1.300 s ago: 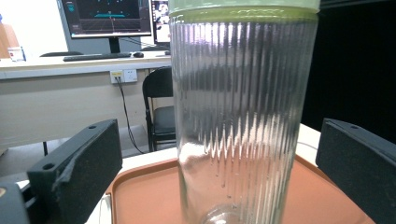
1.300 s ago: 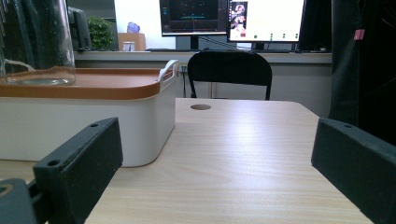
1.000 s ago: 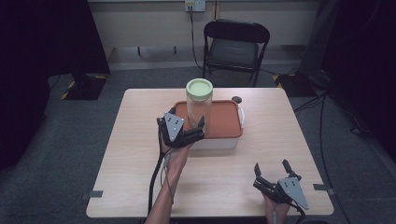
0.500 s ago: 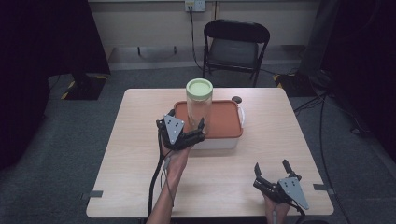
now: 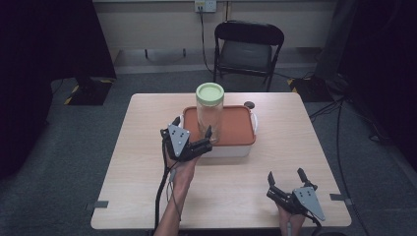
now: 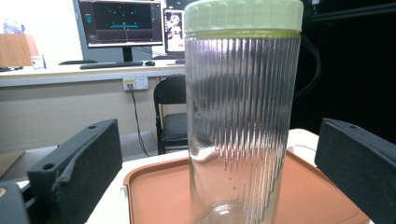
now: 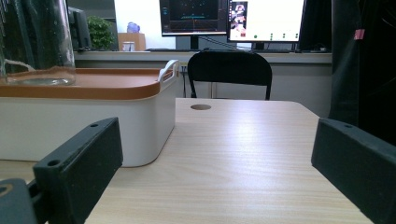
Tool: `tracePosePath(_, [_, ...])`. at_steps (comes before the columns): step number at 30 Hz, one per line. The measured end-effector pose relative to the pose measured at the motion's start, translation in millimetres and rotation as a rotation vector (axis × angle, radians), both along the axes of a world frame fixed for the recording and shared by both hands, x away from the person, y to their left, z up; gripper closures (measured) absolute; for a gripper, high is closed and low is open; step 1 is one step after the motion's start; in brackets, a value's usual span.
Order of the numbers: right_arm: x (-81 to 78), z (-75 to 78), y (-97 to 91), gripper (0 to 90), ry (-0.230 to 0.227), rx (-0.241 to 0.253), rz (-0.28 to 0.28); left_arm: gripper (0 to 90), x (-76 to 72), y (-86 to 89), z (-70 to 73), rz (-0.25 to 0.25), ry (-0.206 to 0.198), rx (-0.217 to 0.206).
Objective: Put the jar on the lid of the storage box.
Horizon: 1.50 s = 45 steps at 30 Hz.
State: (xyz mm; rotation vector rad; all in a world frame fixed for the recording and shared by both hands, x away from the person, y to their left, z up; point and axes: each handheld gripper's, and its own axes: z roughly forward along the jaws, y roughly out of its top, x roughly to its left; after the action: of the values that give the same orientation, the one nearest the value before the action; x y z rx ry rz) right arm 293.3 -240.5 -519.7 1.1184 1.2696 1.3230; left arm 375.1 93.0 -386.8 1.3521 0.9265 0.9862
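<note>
A tall ribbed glass jar [image 5: 210, 114] [image 6: 240, 126] with a pale green lid [image 5: 210, 92] [image 6: 243, 16] stands upright on the orange lid [image 5: 235, 128] [image 6: 159, 196] of a white box [image 5: 228, 150] [image 7: 84, 128]. My left gripper [image 5: 193, 130] [image 6: 219, 158] is raised just in front of the jar, open, with its jaws on either side and apart from the glass. My right gripper [image 5: 285, 177] [image 7: 212, 158] rests low by the table's front right edge, open, nothing between its jaws. The jar's base [image 7: 37, 44] shows at the top left of the right gripper view.
The wooden table [image 5: 147, 162] [image 7: 243, 154] has a small round hole [image 5: 249, 104] [image 7: 201, 107] behind the box. A black folding chair [image 5: 248, 46] [image 7: 229, 72] stands beyond the far edge. Cables trail on the floor at right. Bare tabletop lies left and right of the box.
</note>
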Motion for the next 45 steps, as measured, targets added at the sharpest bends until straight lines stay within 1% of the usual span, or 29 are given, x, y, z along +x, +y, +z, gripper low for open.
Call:
tracePosePath(3, [0.0, 0.0, 0.0, 1.3, 0.000, 0.000, 0.000, 0.2, -1.4, 2.4, -1.5, 0.001, 0.002, -0.005])
tracePosePath(6, [0.0, 0.0, 0.0, 1.2, 0.000, 0.000, 0.000, 0.1, -2.3, 4.6, -3.3, 0.007, 0.006, -0.001])
tracePosePath(10, [0.0, 0.0, 0.0, 1.2, 0.000, 0.000, 0.000, 0.0, -4.5, 7.0, -4.7, 0.013, -0.005, -0.002])
tracePosePath(13, [0.0, 0.0, 0.0, 1.2, 0.000, 0.000, 0.000, 0.0, -6.3, 8.3, -4.8, 0.004, -0.005, -0.005])
tracePosePath(17, [0.0, 0.0, 0.0, 1.2, 0.000, 0.000, 0.000, 0.0, -10.8, 9.5, -5.7, 0.002, -0.019, -0.002])
tracePosePath(23, [0.0, 0.0, 0.0, 1.2, 0.000, 0.000, 0.000, 0.0, -15.2, 13.9, -5.2, 0.012, -0.023, -0.007])
tracePosePath(27, [0.0, 0.0, 0.0, 1.2, 0.000, 0.000, 0.000, 0.0, -18.8, 15.9, -5.5, 0.008, -0.025, -0.020])
tracePosePath(32, [0.0, 0.0, 0.0, 1.2, 0.000, 0.000, 0.000, 0.0, -21.5, 17.7, -7.7, 0.009, -0.025, -0.016])
tracePosePath(36, [0.0, 0.0, 0.0, 1.2, 0.000, 0.000, -0.001, 0.0, -24.5, 20.4, -8.4, 0.013, -0.031, -0.023])
tracePosePath(39, [0.0, 0.0, 0.0, 1.2, 0.000, 0.000, 0.000, 0.0, -26.5, 24.0, -8.3, 0.021, -0.028, -0.014])
tracePosePath(43, [0.0, 0.0, 0.1, 1.2, 0.000, 0.000, -0.001, 0.0, -29.0, 29.5, -9.7, 0.031, -0.032, -0.027])
tracePosePath(45, [0.0, 0.0, 0.1, 1.2, 0.000, 0.000, -0.001, 0.2, -30.1, 31.9, -10.5, 0.026, -0.032, -0.031])
